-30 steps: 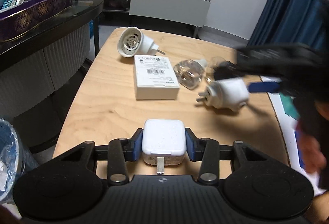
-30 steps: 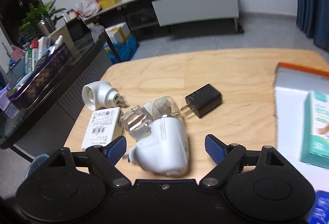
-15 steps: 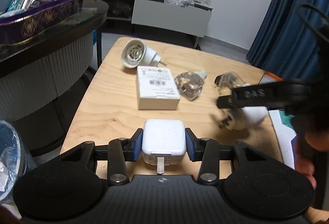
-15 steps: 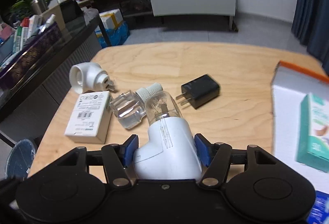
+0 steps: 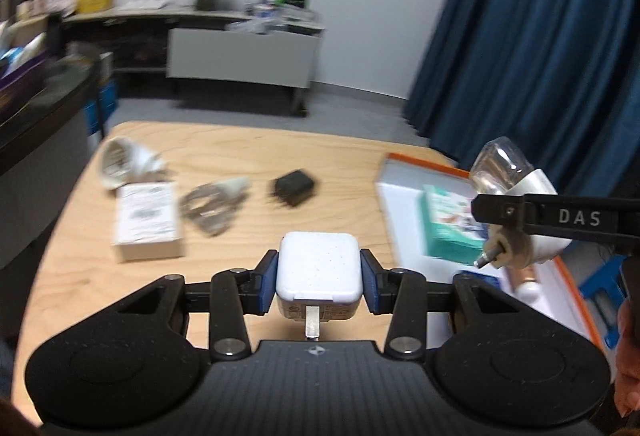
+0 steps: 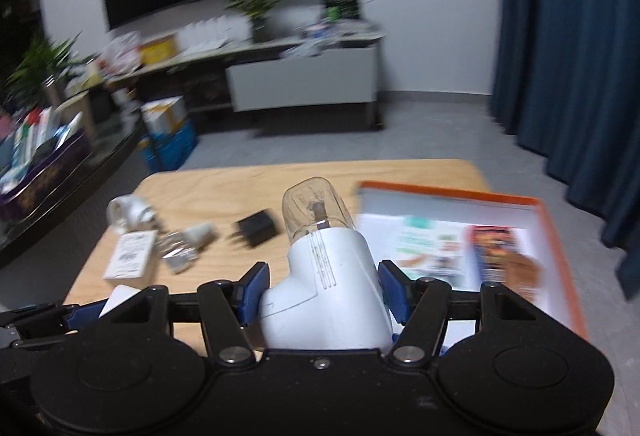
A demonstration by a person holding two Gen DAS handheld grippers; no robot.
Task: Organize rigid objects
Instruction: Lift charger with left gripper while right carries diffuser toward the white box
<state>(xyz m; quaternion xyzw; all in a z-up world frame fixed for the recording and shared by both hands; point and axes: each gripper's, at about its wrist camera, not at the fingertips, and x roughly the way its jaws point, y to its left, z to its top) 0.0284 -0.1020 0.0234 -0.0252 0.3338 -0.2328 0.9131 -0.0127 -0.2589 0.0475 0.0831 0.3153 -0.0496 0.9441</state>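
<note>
Two grippers, both loaded. Left gripper (image 5: 319,276) is closed on a white square charger (image 5: 318,269), blue pads pressed to its two sides, one metal prong pointing back toward the camera — held above the wooden table (image 5: 100,276). Right gripper (image 6: 323,290) is clamped around a white plug-in vaporizer (image 6: 326,292) with a clear bottle at its front end; the left wrist view shows it raised at the right, over the orange-rimmed white tray (image 6: 556,236). Inside the tray: a teal-and-white box (image 5: 448,224), a red-and-blue packet (image 6: 494,256), other items too blurred to name. On the table, left of the tray — a black charger (image 5: 294,187), a clear bottle with a white cap (image 5: 214,201), a white labelled box (image 5: 146,222) and, just behind it, a white round plug-in device (image 5: 124,163). Background heavily blurred.
</note>
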